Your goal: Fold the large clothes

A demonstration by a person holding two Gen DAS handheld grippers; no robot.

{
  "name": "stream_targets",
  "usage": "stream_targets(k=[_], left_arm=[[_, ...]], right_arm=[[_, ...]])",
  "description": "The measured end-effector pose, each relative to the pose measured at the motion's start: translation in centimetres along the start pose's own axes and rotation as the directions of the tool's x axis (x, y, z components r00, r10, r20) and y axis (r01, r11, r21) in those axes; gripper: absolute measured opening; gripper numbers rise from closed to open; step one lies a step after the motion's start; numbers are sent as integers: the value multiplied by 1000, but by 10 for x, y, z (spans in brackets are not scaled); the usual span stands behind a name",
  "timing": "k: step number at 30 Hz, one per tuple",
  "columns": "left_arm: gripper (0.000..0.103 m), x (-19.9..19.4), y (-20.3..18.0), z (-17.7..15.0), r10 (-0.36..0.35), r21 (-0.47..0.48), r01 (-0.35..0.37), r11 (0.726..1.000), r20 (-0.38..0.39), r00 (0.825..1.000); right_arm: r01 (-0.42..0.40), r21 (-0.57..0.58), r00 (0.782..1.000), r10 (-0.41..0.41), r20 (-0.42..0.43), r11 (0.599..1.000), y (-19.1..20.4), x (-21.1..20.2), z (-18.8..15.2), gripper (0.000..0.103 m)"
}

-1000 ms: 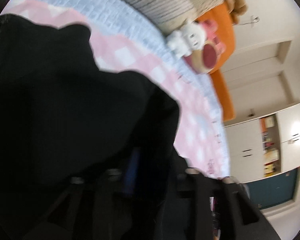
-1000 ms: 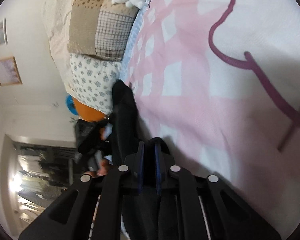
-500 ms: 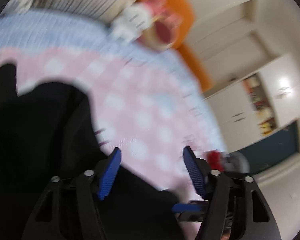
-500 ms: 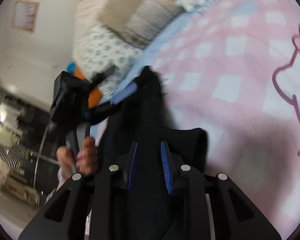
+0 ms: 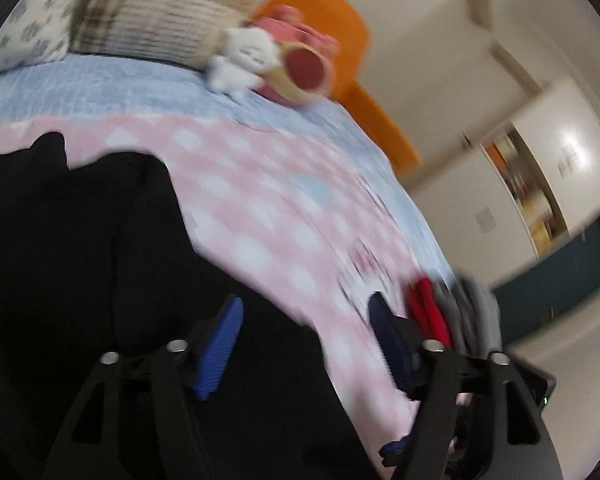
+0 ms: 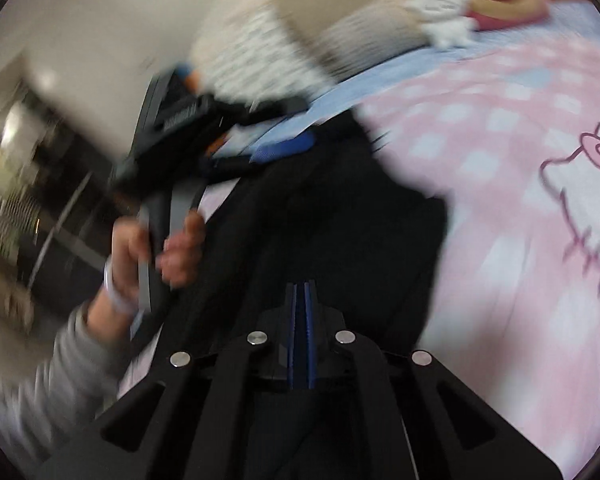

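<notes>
A large black garment [image 5: 80, 248] lies on the pink checked bedspread [image 5: 268, 208], filling the left and lower part of the left wrist view. My left gripper [image 5: 304, 340] is open above its right edge, blue pads apart, holding nothing. In the right wrist view the same black garment [image 6: 340, 220] lies ahead on the bedspread [image 6: 500, 168]. My right gripper [image 6: 300, 292] has its jaws pressed together over the garment; the frames do not show cloth clearly between them. The left gripper [image 6: 236, 148] also shows there, held in a hand at the garment's far left.
Pillows [image 5: 148, 20] and a white plush toy [image 5: 244, 60] with a pink cushion [image 5: 300, 64] sit at the bed's head. Red and grey folded clothes [image 5: 452, 316] lie at the bed's right edge. A wardrobe and door [image 5: 540, 184] stand beyond.
My left gripper let go of the black garment and opened, then swung right. My right gripper closed fully and the view turned toward the head of the bed.
</notes>
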State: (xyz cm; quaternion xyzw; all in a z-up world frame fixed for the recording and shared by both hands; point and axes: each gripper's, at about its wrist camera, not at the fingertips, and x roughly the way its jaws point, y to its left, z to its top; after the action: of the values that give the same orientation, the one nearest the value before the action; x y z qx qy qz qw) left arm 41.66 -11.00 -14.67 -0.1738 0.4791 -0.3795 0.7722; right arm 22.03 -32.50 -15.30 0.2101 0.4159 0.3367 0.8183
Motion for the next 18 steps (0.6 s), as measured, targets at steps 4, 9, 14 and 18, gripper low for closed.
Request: stream_targets(k=[4, 9, 14, 18], left_arm=[[79, -33, -22, -97, -30, -54, 24, 998, -120, 992], [78, -58, -20, -207, -73, -132, 57, 990, -125, 989], [68, -48, 4, -252, -8, -159, -15, 987, -146, 989], [72, -66, 2, -257, 22, -155, -34, 987, -77, 997]], right_arm=[[-92, -75, 990, 84, -109, 993, 57, -8, -71, 6], [-113, -126, 973, 85, -213, 986, 105, 7, -142, 6], [-7, -146, 958, -35, -283, 989, 114, 40, -180, 6], [12, -106, 964, -40, -262, 994, 118, 52, -170, 8]])
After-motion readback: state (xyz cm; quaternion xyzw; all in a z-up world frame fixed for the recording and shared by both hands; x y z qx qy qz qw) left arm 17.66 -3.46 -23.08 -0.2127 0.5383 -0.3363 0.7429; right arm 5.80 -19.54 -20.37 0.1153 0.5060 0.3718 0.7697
